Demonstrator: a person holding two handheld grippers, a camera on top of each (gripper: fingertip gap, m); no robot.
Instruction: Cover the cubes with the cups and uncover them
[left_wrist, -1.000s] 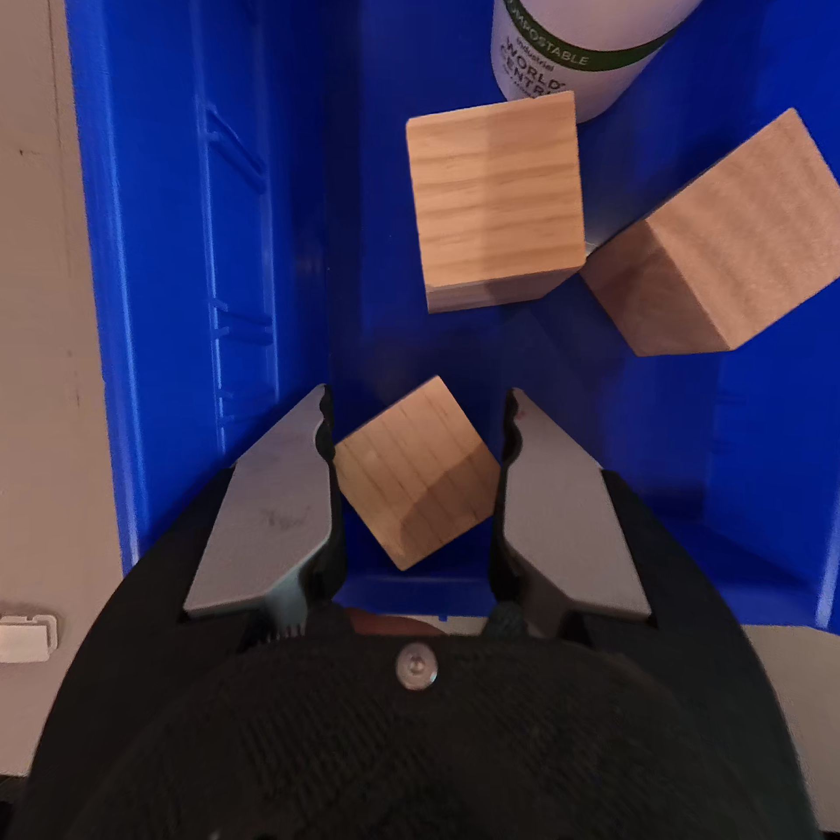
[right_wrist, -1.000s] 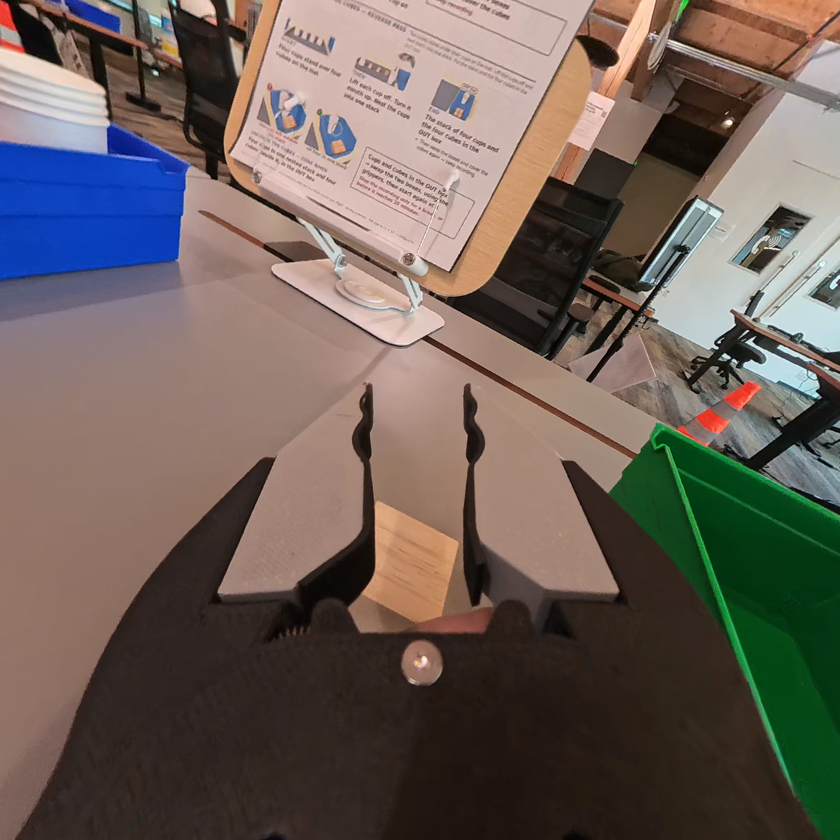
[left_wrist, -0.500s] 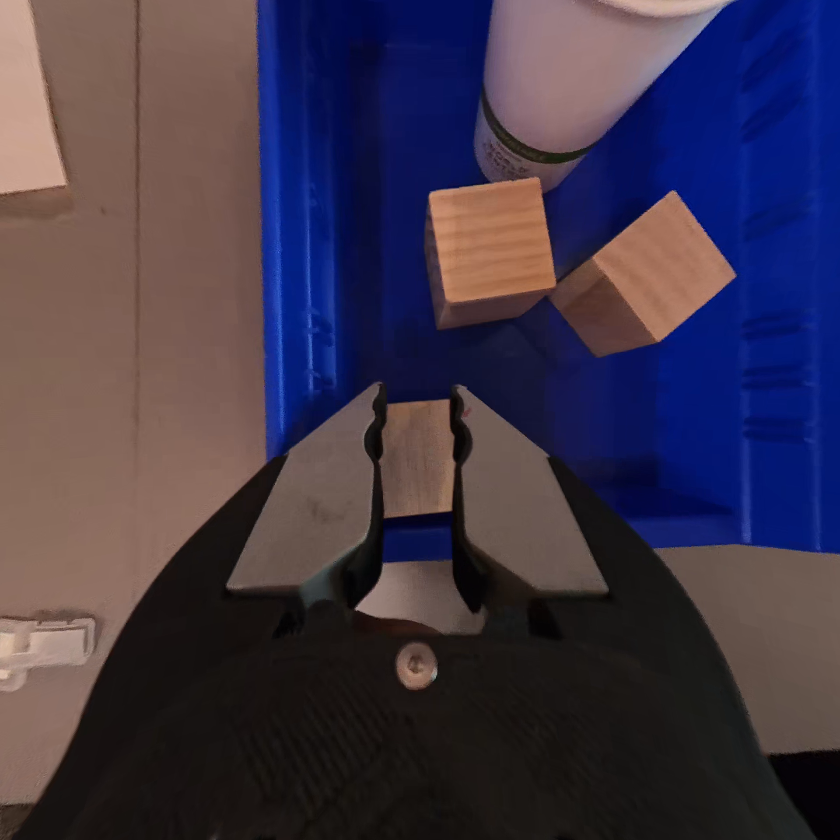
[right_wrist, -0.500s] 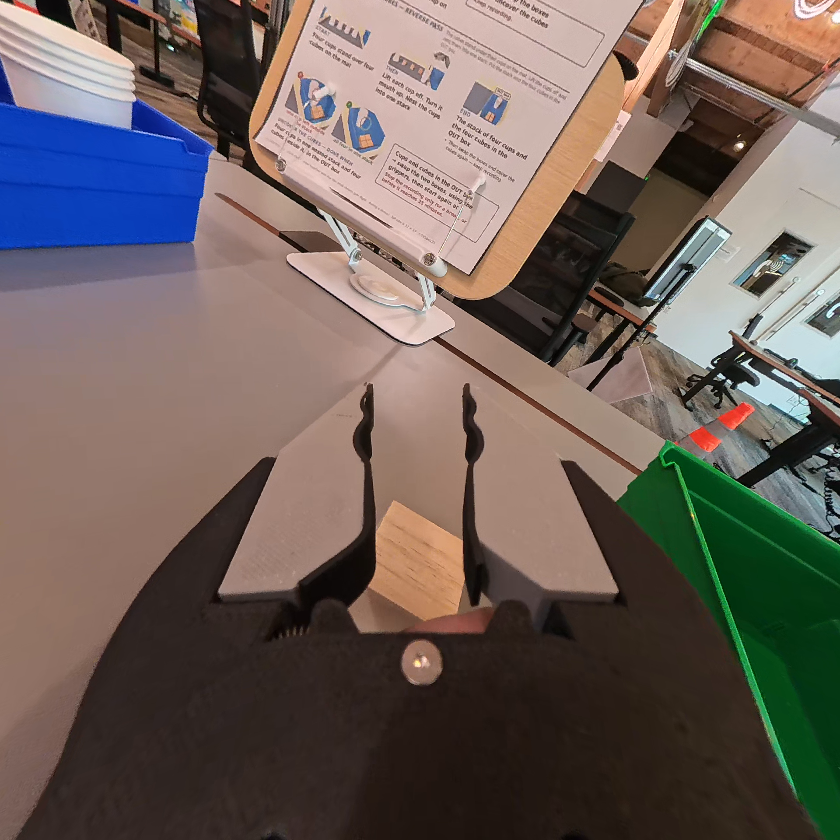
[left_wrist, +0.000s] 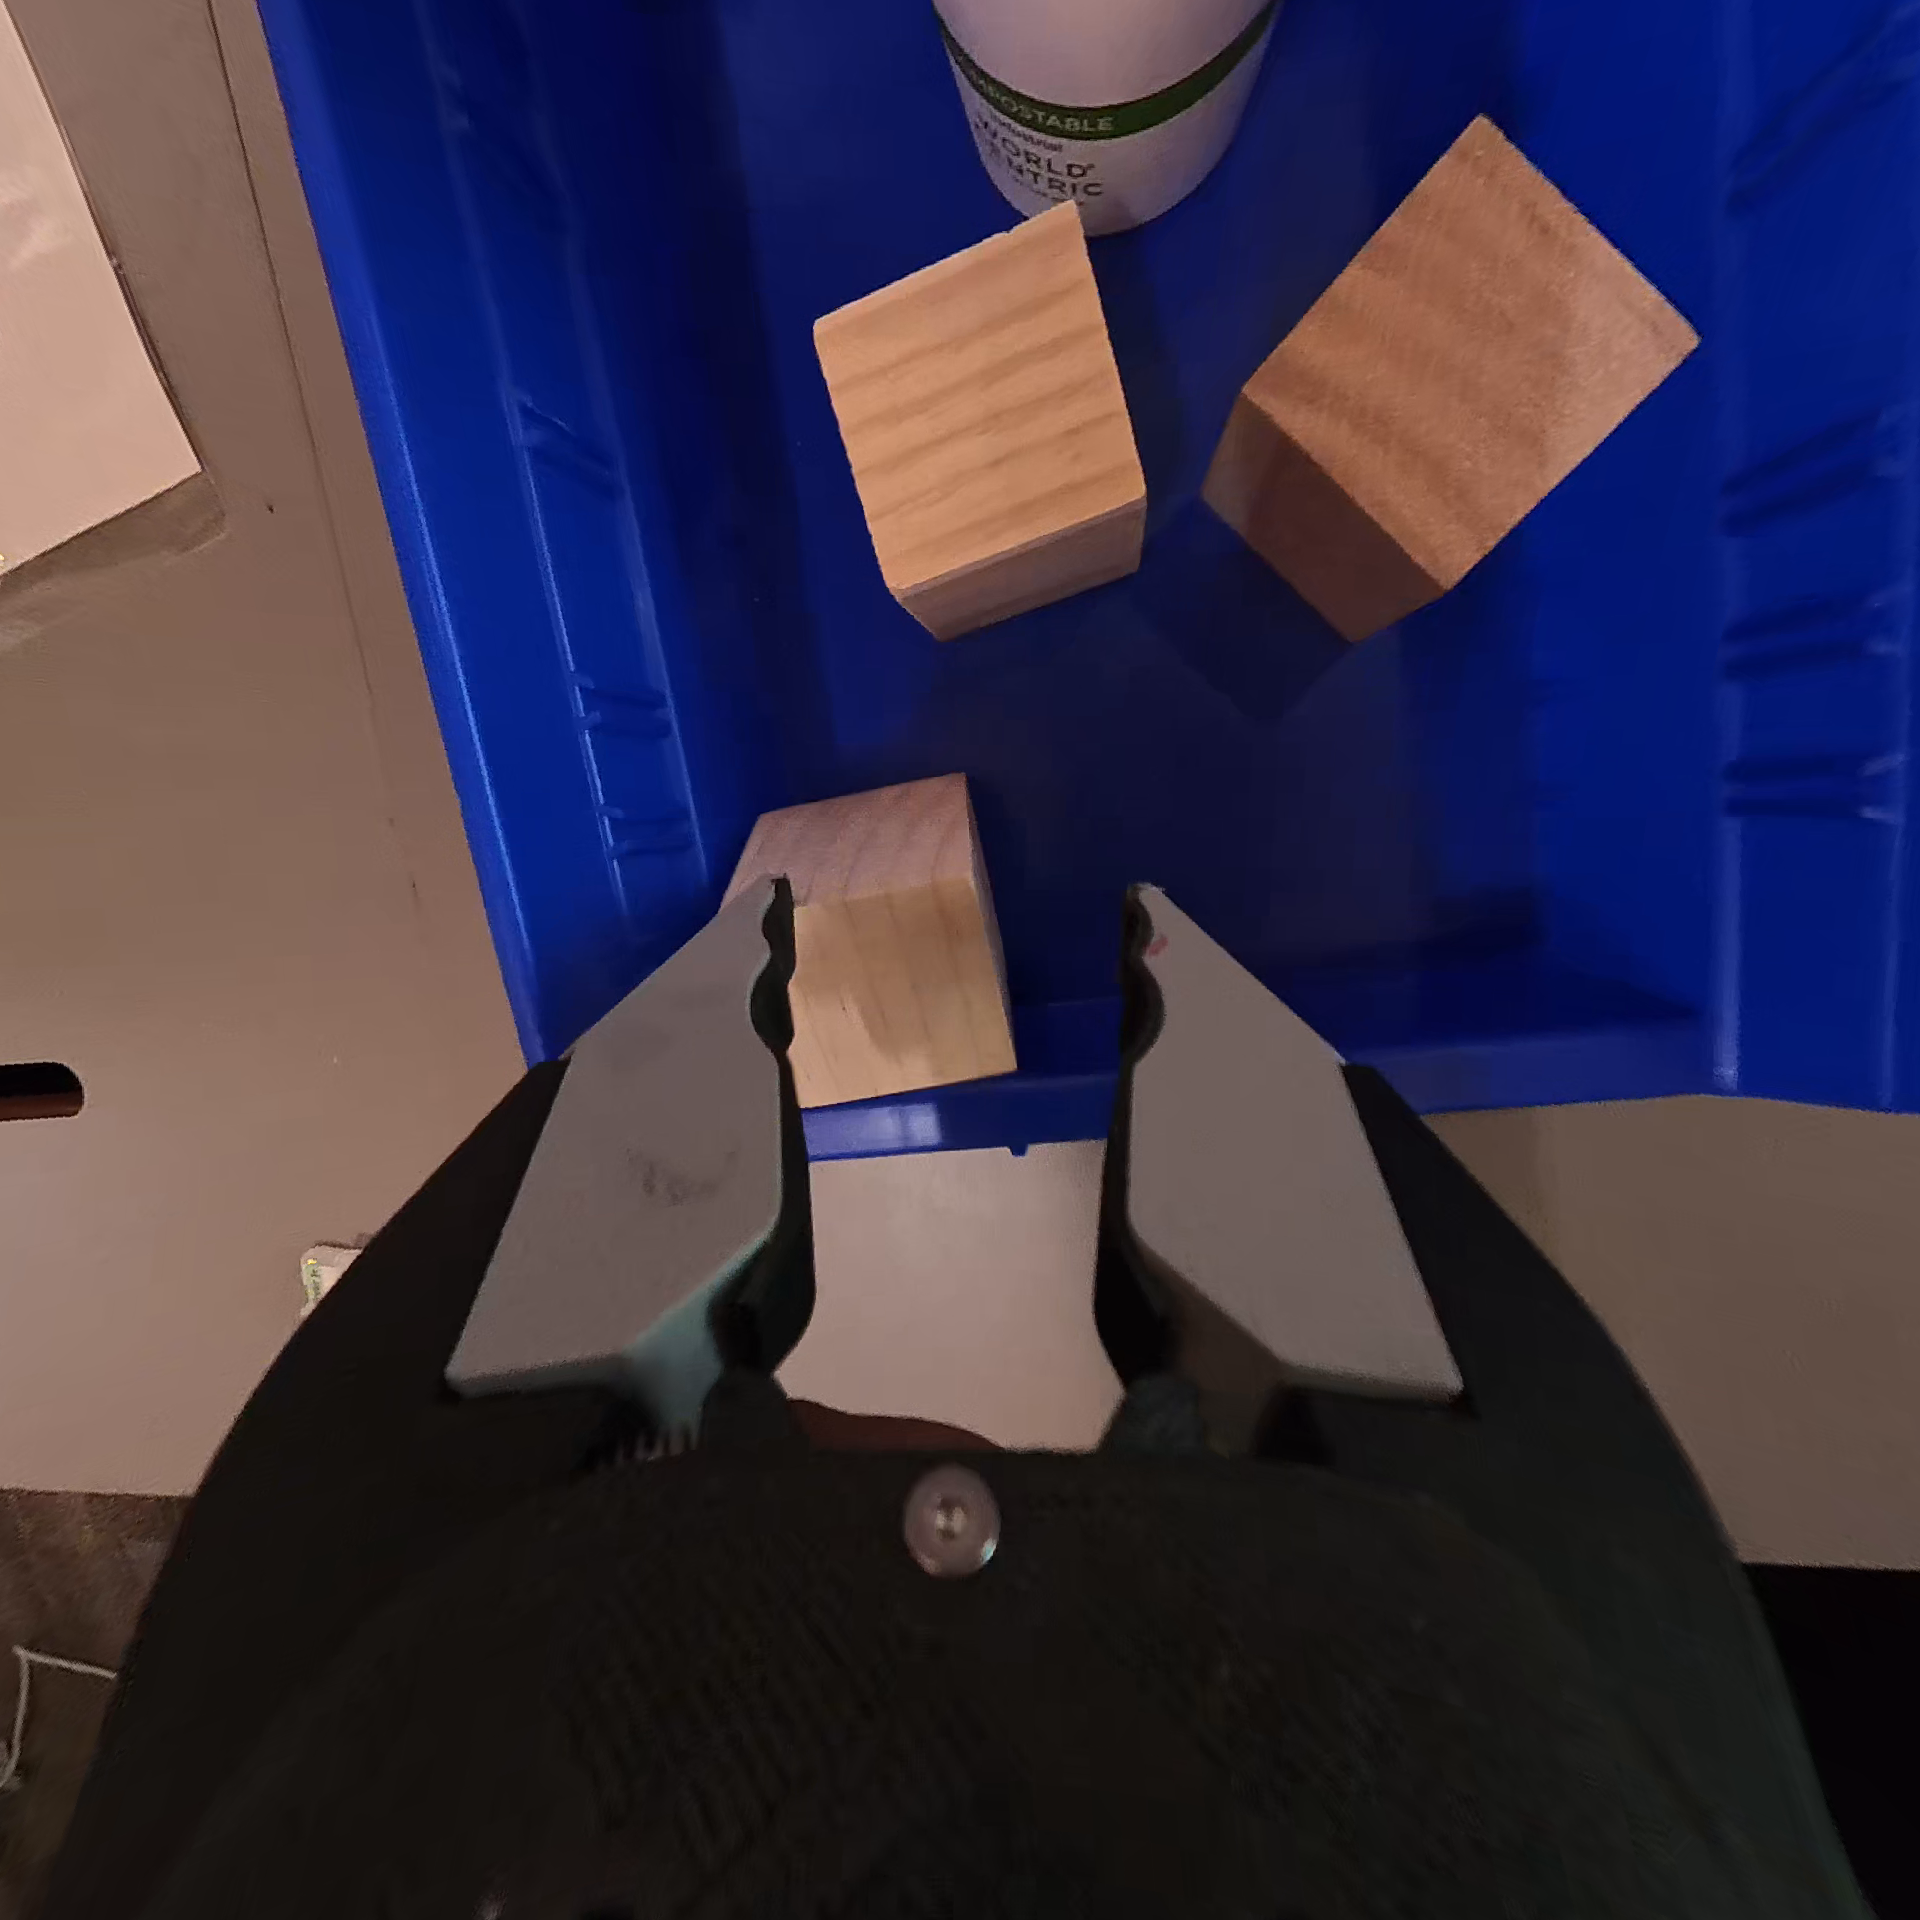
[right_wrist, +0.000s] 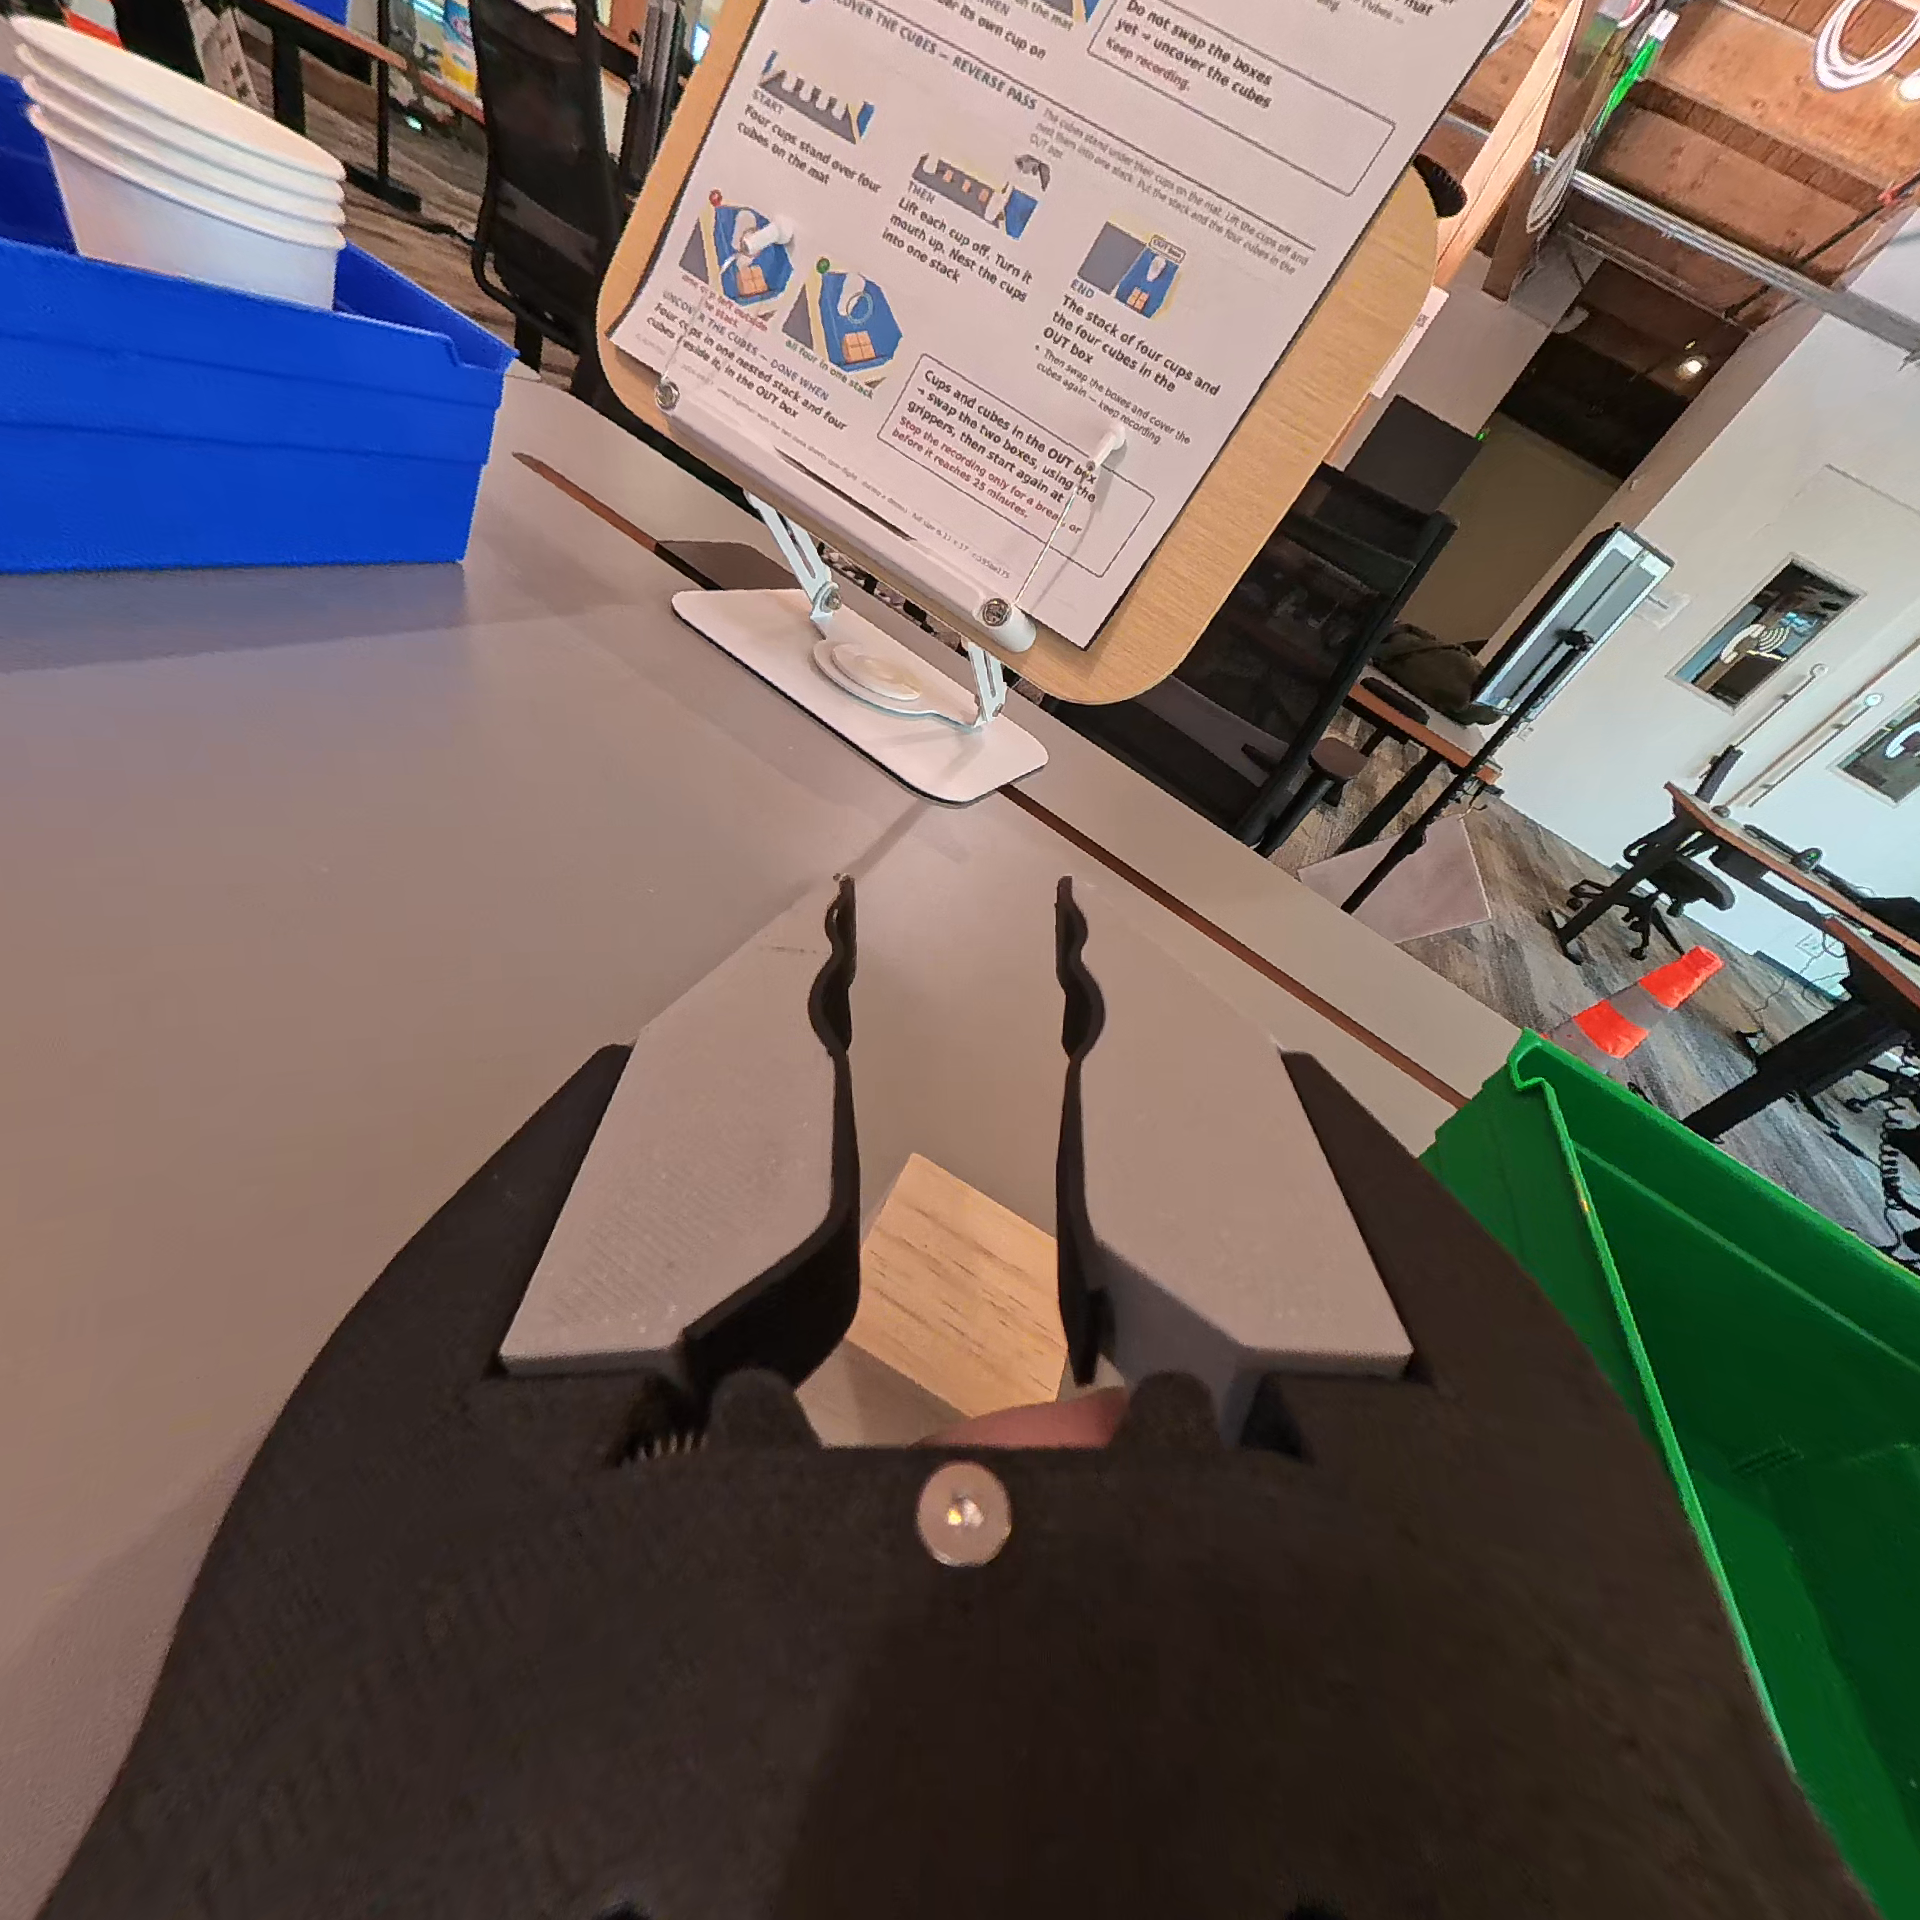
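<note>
Left gripper (left_wrist: 956, 904) — fingers apart over the blue bin (left_wrist: 582, 623); one wooden cube (left_wrist: 894, 977) lies loose by the left finger, clear of the right. Right gripper (right_wrist: 951, 894) above the grey surface (right_wrist: 312, 831) — fingers clamped deep on another cube (right_wrist: 956, 1288).

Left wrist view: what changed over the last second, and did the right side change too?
The left gripper closed on a wooden cube, lifted it, then opened; the cube now lies in the blue bin against the left finger, clear of the right. The right gripper still holds its cube.
</note>
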